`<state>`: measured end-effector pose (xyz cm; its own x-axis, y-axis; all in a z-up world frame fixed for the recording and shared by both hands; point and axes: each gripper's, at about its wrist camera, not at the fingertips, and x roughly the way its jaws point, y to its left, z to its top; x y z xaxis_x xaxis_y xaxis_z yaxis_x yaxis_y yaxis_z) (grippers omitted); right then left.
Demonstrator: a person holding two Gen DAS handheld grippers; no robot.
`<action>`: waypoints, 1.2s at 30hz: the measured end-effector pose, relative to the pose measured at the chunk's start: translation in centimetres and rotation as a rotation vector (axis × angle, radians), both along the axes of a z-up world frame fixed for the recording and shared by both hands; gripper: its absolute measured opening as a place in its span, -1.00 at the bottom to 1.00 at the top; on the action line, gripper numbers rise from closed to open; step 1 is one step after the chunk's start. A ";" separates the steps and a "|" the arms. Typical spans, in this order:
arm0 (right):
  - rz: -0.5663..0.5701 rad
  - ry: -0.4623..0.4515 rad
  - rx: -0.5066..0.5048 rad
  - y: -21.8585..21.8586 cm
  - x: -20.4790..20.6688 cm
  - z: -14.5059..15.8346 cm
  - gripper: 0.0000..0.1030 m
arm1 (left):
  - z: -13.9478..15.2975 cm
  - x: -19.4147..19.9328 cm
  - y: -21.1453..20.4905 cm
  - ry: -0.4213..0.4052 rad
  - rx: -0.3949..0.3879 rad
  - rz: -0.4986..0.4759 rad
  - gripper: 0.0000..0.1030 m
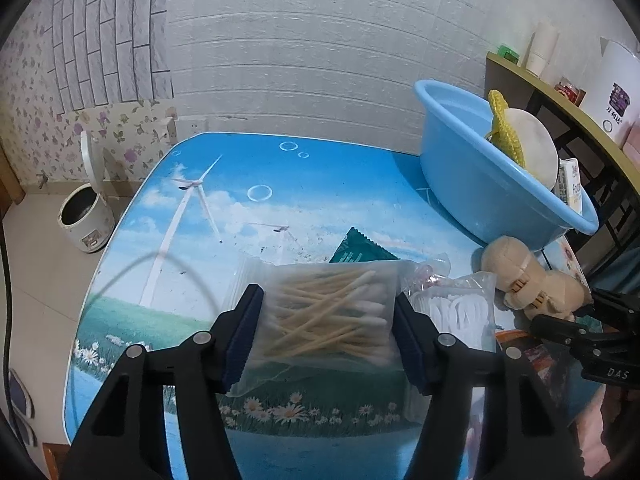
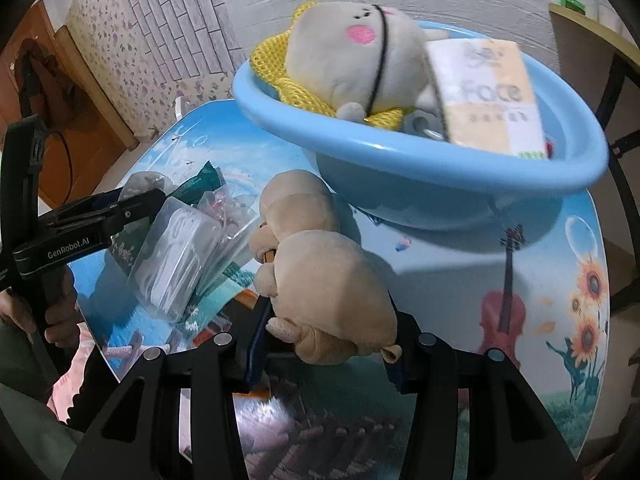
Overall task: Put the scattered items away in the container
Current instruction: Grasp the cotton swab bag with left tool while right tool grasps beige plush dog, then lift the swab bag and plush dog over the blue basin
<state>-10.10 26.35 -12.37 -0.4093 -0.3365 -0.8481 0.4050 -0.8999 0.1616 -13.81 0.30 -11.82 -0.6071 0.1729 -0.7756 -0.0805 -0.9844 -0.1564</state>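
Judging from the table, you were partway: your left gripper (image 1: 328, 328) clenched the bag of cotton swabs (image 1: 332, 320), your right gripper (image 2: 326, 344) grasped the tan plush toy (image 2: 320, 280), the half-filled blue basin (image 2: 400, 156) waiting at twelve o'clock, floss picks (image 2: 180, 256) still out.

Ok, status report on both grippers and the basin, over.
Left gripper shut on cotton swab bag. Right gripper shut on tan plush toy. Blue basin already partly filled. Floss pick bag and green packet left on table.
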 end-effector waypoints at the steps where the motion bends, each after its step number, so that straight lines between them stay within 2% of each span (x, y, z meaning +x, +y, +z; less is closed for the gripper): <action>1: -0.006 0.002 -0.001 0.2 0.2 0.0 -0.16 | 0.0 0.1 -0.1 -0.001 -0.002 0.005 0.19; 26: -0.189 -0.009 -0.003 4.8 3.0 0.1 -0.16 | 1.8 3.7 -0.3 0.033 -0.020 0.032 0.11; 36: -0.183 -0.031 -0.004 5.7 3.9 -0.2 -0.14 | 2.2 4.0 0.0 0.037 -0.030 0.022 0.11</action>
